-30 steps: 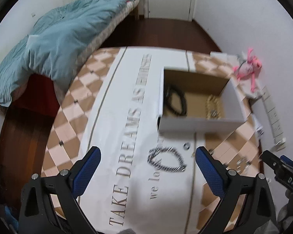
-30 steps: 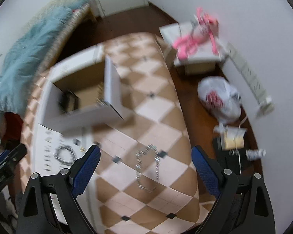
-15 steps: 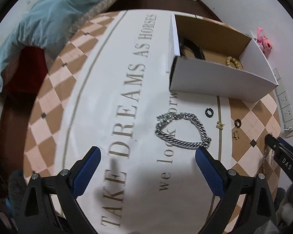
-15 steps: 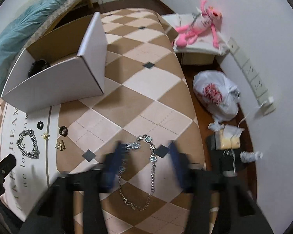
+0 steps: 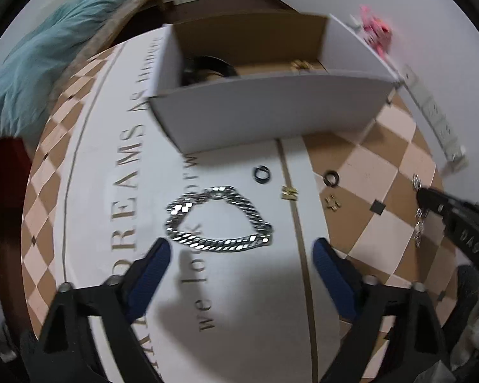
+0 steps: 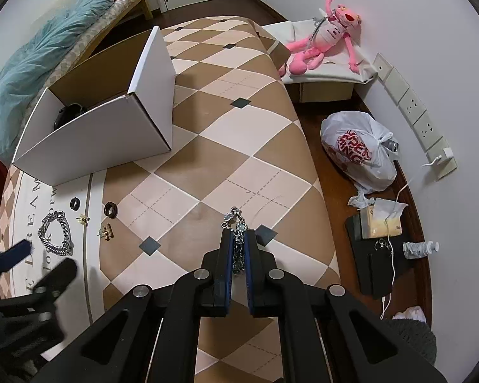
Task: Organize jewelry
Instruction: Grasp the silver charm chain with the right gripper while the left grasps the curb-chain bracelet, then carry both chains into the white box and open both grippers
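Your right gripper (image 6: 238,239) is pinched tight on the silver necklace (image 6: 236,223); only its top links poke out past the blue pads, the rest is hidden between them, running along the fingers. Your left gripper (image 5: 239,252) is spread wide just short of the chunky silver chain bracelet (image 5: 218,220), whose loop lies long side across your view, in front of the white cardboard box (image 5: 271,111). Between bracelet and necklace you have two black rings (image 6: 75,203) (image 6: 111,209) and two small gold pieces (image 6: 83,219) (image 6: 106,232), too small to identify. Inside the box, a black item (image 6: 68,113) and something gold (image 5: 300,63) are partly hidden by the wall.
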The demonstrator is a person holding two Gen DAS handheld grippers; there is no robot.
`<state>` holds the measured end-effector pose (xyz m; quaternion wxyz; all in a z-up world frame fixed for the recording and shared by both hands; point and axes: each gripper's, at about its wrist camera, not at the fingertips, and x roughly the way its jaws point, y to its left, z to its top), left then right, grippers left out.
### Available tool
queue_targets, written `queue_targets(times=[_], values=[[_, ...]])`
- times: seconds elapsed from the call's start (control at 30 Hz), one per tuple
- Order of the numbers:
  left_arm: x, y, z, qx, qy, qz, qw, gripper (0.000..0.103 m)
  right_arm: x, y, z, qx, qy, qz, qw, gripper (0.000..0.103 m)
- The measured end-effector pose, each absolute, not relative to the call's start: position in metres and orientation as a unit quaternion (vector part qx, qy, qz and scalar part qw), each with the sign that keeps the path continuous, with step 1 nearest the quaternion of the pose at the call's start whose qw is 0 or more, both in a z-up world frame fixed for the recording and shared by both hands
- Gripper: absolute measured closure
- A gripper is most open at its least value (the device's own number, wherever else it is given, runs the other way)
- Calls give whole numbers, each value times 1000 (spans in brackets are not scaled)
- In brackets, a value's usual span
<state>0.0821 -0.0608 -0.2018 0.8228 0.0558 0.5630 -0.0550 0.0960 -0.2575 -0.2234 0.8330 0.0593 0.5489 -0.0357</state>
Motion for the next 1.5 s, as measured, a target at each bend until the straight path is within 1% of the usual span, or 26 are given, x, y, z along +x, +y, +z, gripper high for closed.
queue_targets(times=[0.03, 0.07, 0.1, 0.13, 0.17, 0.2, 0.23, 0.3, 0.57, 0.83, 1.03, 1.17, 1.3, 1.4, 1.5], values=[[83, -65, -206, 62, 568, -58, 819, 33, 96, -257, -223, 59, 549, -36, 833, 96], [84, -68, -205, 67, 560, -60, 823, 35, 96, -257, -223, 58, 549, -36, 833, 96], [84, -70, -204, 72, 557, -62, 825, 44, 96, -257, -223, 58, 549, -36, 833, 96], [84, -72, -204, 71, 554, -68, 826, 59, 96, -257, -223, 59, 550, -36, 833, 96], [85, -74, -203, 71, 553, -71, 827, 70, 96, -258, -223, 60, 550, -36, 832, 96], [86, -75, -203, 69, 553, -78, 826, 89, 95, -258, -223, 59, 551, -37, 832, 96], [86, -76, -204, 69, 554, -80, 826, 93, 95, -258, -223, 59, 551, -37, 832, 96], [86, -75, -204, 64, 554, -81, 826, 95, 95, -259, -223, 62, 552, -36, 831, 96], [86, -57, -183, 16, 540, -94, 836, 96, 86, -256, -210, 85, 544, -10, 835, 96], [82, -30, -130, -47, 511, -122, 850, 96, 78, -245, -169, 115, 516, 43, 848, 97], [91, -20, -81, -91, 480, -148, 860, 96, 88, -236, -121, 144, 483, 91, 859, 97], [108, -18, -48, -103, 456, -163, 869, 96, 105, -228, -79, 146, 454, 123, 871, 97], [139, -14, -24, -100, 439, -164, 878, 96, 134, -218, -52, 139, 445, 144, 873, 97], [164, -13, -23, -99, 446, -164, 874, 96, 165, -209, -50, 126, 457, 145, 869, 97], [194, -15, -34, -97, 468, -166, 862, 96, 191, -205, -61, 119, 477, 139, 860, 97]])
